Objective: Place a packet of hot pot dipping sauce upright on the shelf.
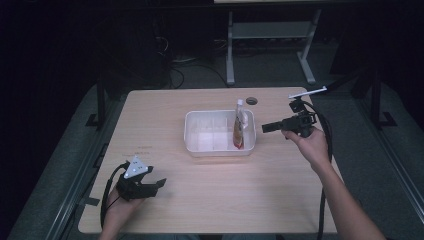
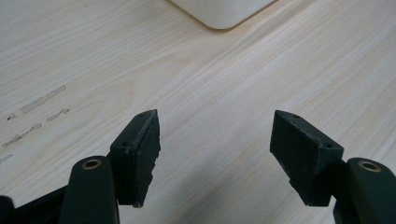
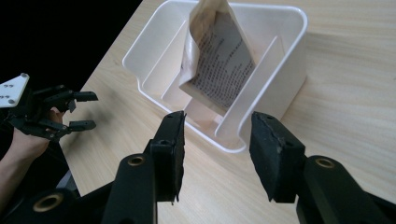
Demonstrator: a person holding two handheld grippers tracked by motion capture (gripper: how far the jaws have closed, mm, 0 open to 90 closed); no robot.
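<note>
High view: pouch (image 1: 239, 127) upright, spout up.

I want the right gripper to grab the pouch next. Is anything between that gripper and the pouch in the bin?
Only the bin's own near wall and a divider, low down. The pouch rises above the rim, so its top looks free to the open right gripper.

Light wood table (image 1: 210, 200); white divided bin (image 1: 197, 145) at centre, dark disc (image 1: 251, 101) behind

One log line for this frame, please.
left tool: open, empty | right tool: open, beside bin | pouch: upright in bin
</note>
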